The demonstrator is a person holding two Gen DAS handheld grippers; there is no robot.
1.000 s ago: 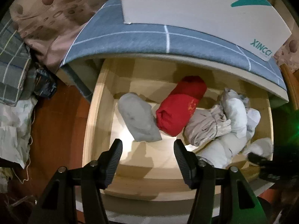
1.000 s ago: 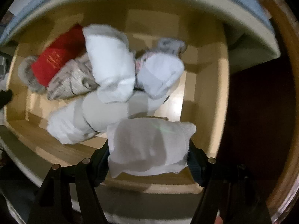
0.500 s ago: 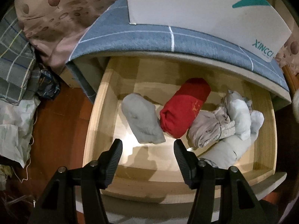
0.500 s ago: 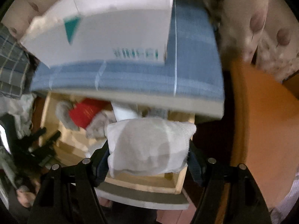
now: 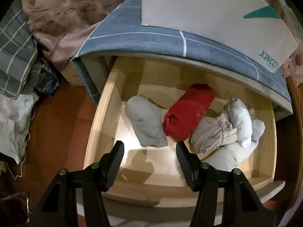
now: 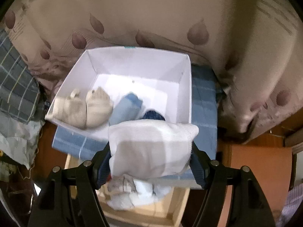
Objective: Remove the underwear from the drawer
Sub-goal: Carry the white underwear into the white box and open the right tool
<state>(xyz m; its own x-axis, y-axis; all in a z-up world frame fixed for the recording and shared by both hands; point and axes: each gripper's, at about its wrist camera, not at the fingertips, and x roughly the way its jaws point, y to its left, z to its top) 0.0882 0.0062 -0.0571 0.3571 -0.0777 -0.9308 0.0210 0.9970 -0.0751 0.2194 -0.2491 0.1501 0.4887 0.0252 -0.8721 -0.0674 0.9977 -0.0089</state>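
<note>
White box [image 5: 217, 17] carries teal lettering "XINCCI" near its corner (small print under it too tiny to read). Box sits on a blue checked cloth [image 5: 151, 41] right above the open wooden drawer [image 5: 102, 117].

Drawer contents, relative to the red roll [image 5: 187, 113]: grey roll [image 5: 145, 121] touching its left side, beige bundle [image 5: 214, 134] touching its right, white rolls [image 5: 240, 123] further right, packed against the beige one.

Seen from the right wrist, the white box [image 6: 138, 66] is open-topped and holds two beige bundles [image 6: 85, 109] at its near-left, a light blue roll [image 6: 126, 107] beside them and a dark blue piece [image 6: 153, 115], partly hidden.

Left claw [image 5: 149, 151] is spread apart with nothing between its fingers, hanging over the drawer's near-left floor, close to the grey roll.

Right claw [image 6: 151, 151] is clamped on a folded white underwear piece [image 6: 151, 147], out of the drawer and above the near edge of the box; the drawer [image 6: 176, 208] with the remaining white rolls [image 6: 140, 194] shows underneath.
</note>
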